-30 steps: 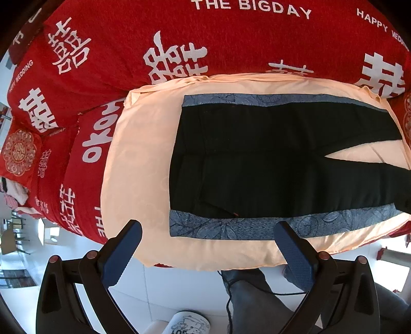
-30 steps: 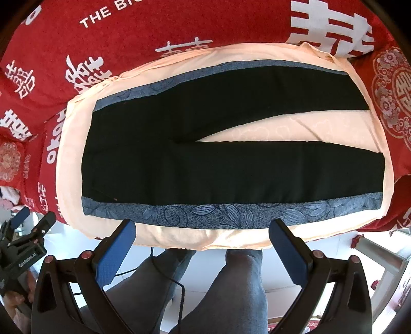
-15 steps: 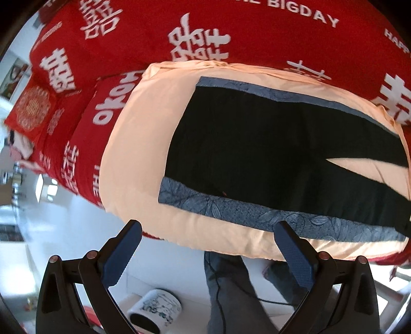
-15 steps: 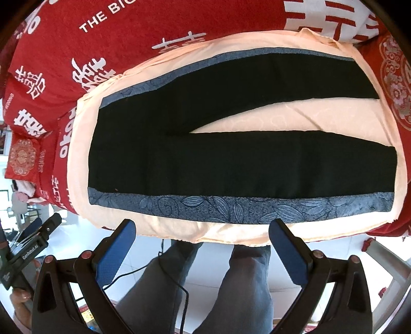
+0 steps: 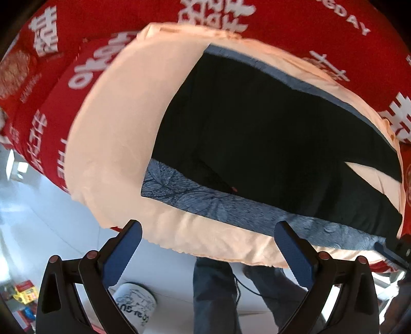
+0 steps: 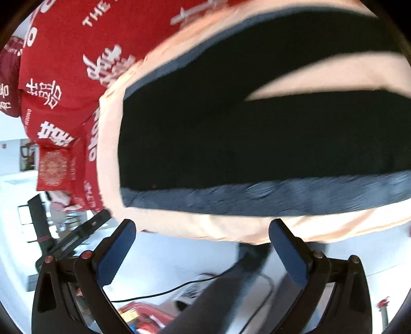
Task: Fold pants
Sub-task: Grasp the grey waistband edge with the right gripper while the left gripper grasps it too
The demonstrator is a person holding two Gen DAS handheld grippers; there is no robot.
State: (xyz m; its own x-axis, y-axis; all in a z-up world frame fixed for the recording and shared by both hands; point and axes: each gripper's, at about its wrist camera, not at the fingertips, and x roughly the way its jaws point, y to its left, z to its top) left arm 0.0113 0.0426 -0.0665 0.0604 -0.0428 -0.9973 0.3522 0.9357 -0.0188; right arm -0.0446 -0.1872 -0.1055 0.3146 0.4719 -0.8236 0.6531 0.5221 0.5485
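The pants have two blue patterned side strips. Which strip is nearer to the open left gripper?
The leaf-printed strip along the pants' near edge, just above the left gripper. The other strip runs along the far edge, beside the red cover.

The black pants with blue leaf-print side bands (image 5: 269, 133) lie flat on a peach padded cloth (image 5: 110, 133), which lies on a red bedspread with white lettering (image 5: 295, 28). A white printed bucket (image 5: 134, 307) stands on the floor below the cloth's near edge, left of the person's legs (image 5: 213, 293).
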